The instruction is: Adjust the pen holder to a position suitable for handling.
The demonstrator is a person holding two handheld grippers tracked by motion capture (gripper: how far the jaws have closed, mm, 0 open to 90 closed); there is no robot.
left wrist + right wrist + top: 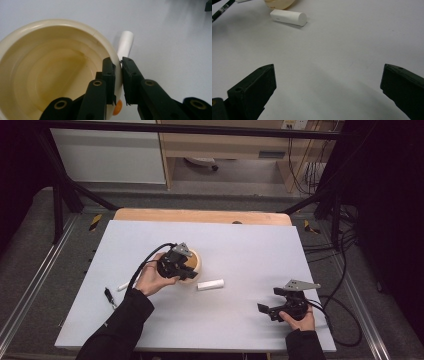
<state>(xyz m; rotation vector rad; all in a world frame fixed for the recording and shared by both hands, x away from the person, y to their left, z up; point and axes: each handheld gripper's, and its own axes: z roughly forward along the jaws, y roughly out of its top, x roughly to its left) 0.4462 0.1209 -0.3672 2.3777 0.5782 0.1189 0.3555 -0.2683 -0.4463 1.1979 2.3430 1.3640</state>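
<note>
Item, grasp step: we found the left gripper point(119, 75) clamped on the rim of the cream bowl point(45, 72) at mid-worktop point(250, 245), white cylinder point(210, 284) just beside, right gripper point(328, 92) wide and empty; next, we judged, a steady lift.

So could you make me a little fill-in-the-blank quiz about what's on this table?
1. The left tool is clamped on the rim of the cream ____.
2. The right tool has its jaws wide ____.
3. The white cylinder lies ____ the bowl and the right tool.
4. The black pen lies on the person's ____ side.

Missing words: bowl; open; between; left
</note>
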